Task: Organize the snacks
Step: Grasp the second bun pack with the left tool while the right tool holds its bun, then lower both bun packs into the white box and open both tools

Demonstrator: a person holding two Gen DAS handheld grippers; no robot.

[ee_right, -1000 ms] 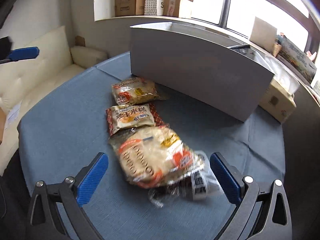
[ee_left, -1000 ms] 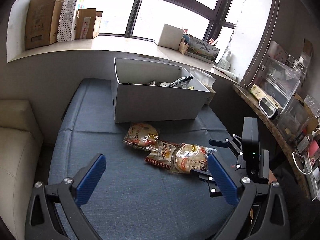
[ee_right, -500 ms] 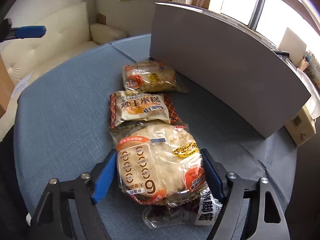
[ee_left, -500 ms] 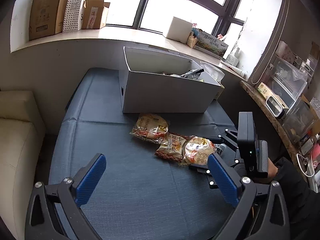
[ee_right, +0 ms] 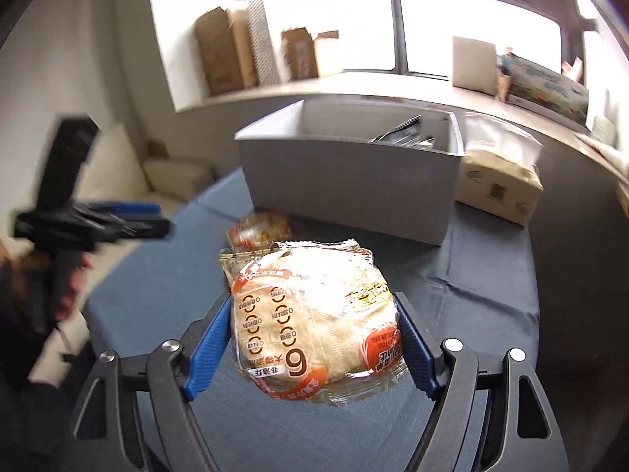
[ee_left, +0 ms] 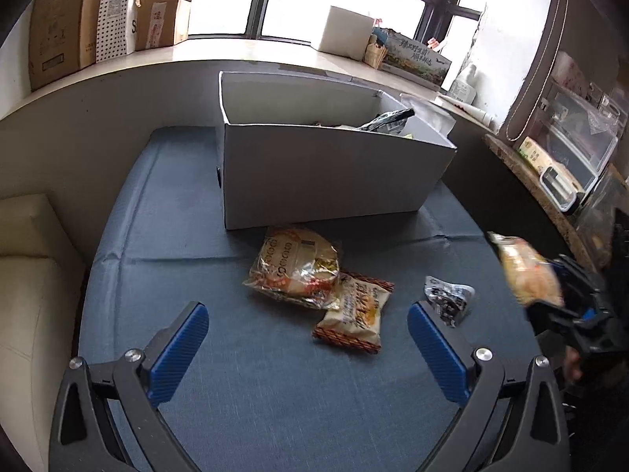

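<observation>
My right gripper [ee_right: 312, 338] is shut on a round bread packet [ee_right: 314, 326] with orange print and holds it above the blue mat; the packet shows blurred in the left wrist view [ee_left: 526, 271]. My left gripper [ee_left: 308, 348] is open and empty above the mat. On the mat lie a second bread packet [ee_left: 297, 265], a brown-edged cake packet [ee_left: 355, 310] and a small dark packet [ee_left: 448, 297]. A white cardboard box [ee_left: 326, 173] holding some snacks stands behind them, also in the right wrist view [ee_right: 350, 181].
The blue mat [ee_left: 196, 236] covers a low table. A cream sofa [ee_left: 27, 287] is at the left. A windowsill with cardboard boxes [ee_left: 59, 31] runs behind. A cluttered shelf [ee_left: 558, 149] is at the right. A small carton [ee_right: 499, 188] sits right of the white box.
My right gripper closed on the round bread packet and lifted it off the mat, uncovering the small dark packet. My left gripper moved closer to the snacks, still open.
</observation>
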